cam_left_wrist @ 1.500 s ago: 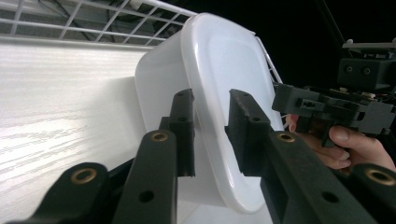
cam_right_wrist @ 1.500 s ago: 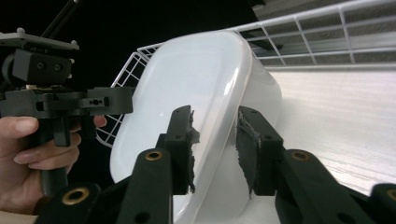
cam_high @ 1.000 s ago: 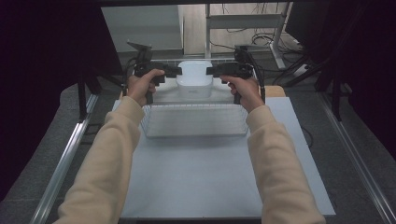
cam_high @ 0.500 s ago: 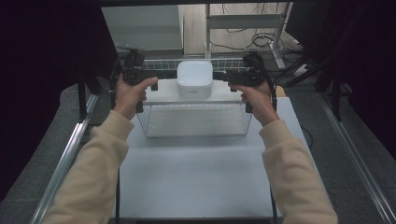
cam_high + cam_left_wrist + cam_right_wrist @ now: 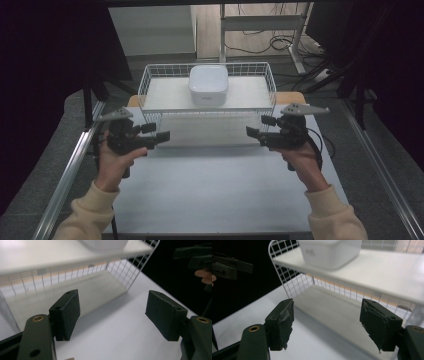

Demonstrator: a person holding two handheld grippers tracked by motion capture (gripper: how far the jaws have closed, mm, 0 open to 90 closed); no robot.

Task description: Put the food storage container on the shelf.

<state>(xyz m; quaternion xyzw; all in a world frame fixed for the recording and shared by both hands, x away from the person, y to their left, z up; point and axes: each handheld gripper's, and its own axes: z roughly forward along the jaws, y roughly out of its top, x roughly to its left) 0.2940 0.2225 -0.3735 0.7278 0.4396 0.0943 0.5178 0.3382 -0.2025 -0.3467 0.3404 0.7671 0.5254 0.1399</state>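
You are holding both claws empty in front of a white wire rack point(image 5: 207, 102) standing at the far end of the bench point(image 5: 220, 195). Your left claw point(image 5: 162, 136) and right claw point(image 5: 251, 132) are facing each other across the rack's near side, each with its jaws standing wide apart. Beyond and between the two claws, a white lidded box point(image 5: 208, 84) is sitting on the rack's upper shelf, with the lower shelf lying bare beneath it. In the right gripper view the box point(image 5: 329, 252) is rising above the jaws, whose pads are looking torn. The white bench top is filling the space under both claws; dark curtains are hanging on either side, and cables are trailing over the floor behind. Half a second ago your claws were up beside the box; now both are drawn back toward you.
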